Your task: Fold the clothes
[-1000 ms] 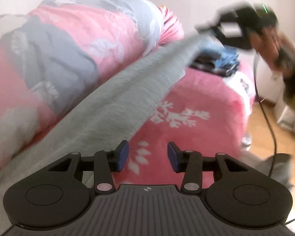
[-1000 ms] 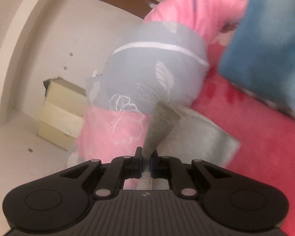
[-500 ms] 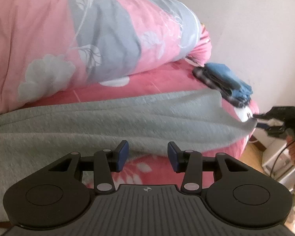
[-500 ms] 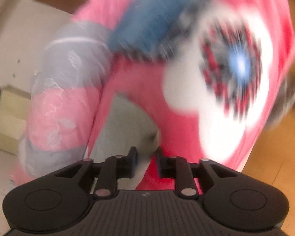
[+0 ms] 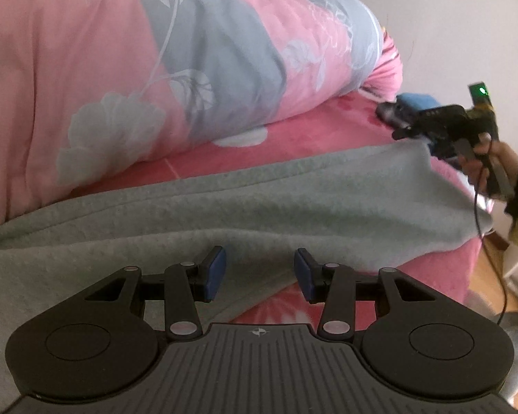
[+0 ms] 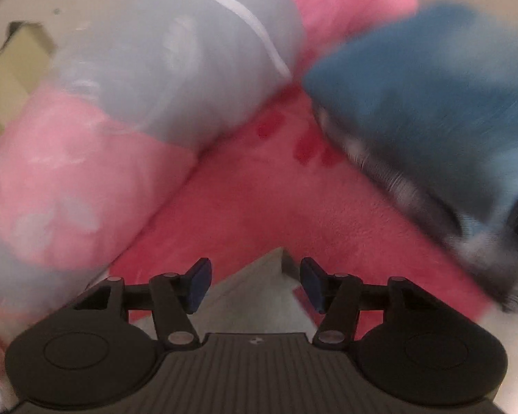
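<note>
Right tool had let go: jaws wide now vs. pinched on grey garment 1 s ago, corner at 6 o'clock beneath. Left tool wide too. Garment lay spread on bed, apparently ready for folding. Count: 1 grey garment, 1 folded blue stack, 1 duvet, 2 tools.
</note>
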`<state>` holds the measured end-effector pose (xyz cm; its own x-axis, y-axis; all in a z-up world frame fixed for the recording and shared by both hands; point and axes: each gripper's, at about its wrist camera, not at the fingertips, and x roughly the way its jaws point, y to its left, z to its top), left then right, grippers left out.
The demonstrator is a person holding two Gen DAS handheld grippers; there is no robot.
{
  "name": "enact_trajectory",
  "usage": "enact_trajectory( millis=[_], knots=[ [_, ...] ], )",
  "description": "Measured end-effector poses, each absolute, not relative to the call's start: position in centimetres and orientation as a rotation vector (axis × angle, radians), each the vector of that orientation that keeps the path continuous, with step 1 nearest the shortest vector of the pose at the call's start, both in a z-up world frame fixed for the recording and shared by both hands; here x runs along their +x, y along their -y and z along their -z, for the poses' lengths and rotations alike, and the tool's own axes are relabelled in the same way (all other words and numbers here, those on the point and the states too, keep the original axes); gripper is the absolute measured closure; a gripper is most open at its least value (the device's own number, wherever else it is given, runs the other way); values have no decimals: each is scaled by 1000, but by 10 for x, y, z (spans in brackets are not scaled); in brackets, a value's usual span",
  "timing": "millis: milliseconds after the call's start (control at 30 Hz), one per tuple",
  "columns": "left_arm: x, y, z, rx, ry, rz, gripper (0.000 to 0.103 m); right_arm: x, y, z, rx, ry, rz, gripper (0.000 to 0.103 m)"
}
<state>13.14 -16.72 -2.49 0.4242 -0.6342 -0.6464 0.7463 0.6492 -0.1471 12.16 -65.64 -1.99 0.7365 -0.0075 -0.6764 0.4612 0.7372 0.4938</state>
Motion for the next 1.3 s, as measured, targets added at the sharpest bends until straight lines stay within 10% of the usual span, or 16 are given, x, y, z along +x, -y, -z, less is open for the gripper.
enact_trajectory(
  millis=[200, 433, 767, 1300],
  knots=[
    [137, 165, 37, 172, -751, 852, 60, 124, 645, 26, 655, -778, 220, 45],
    [137, 166, 44, 179, -755, 835, 59, 128, 630, 10, 532, -776, 214, 91],
    [148, 172, 38, 147, -734, 802, 59, 192, 618, -51, 313, -577, 266, 93],
    [143, 176, 45, 189, -749, 798, 58, 239, 653, 27, 348, -671, 473, 80]
  ],
)
